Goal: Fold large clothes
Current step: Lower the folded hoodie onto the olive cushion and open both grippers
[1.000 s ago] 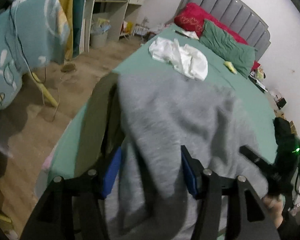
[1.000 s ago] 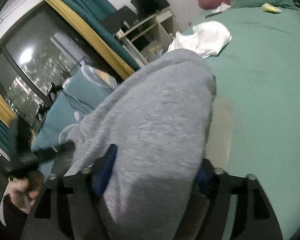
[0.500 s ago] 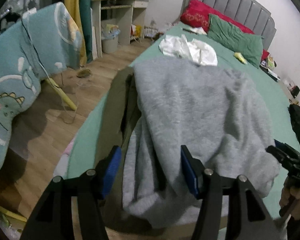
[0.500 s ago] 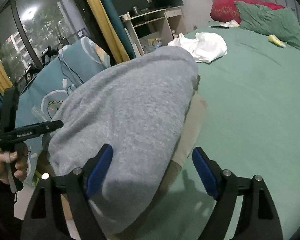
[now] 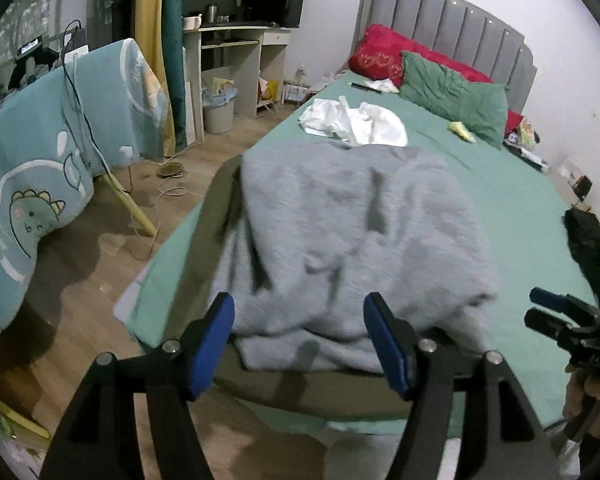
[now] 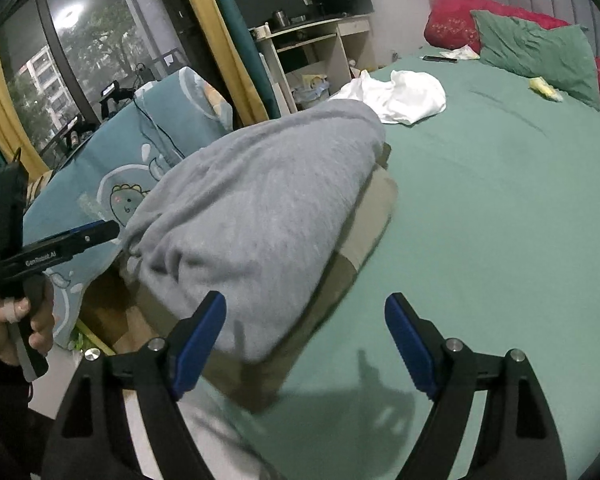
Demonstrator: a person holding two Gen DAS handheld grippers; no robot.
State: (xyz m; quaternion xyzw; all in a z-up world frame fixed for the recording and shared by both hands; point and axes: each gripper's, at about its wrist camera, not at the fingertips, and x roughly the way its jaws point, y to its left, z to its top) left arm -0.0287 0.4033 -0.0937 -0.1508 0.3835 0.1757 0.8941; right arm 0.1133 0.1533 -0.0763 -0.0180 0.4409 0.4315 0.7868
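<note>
Window (image 6: 80, 40) only behind right gripper's (image 6: 305, 336) grey garment (image 6: 260, 216).

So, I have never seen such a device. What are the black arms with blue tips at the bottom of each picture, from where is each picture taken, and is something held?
They are hand-held claws, one in each hand of a person; there is no robot. A wide-angle camera on each claw looks forward along its two fingers. One picture comes from the left claw, the other from the right claw. On the green bed a grey sweatshirt lies on an olive garment. Farther away lie a crumpled white cloth, a green pillow and a red pillow. Both claws are open and hold nothing.
</note>
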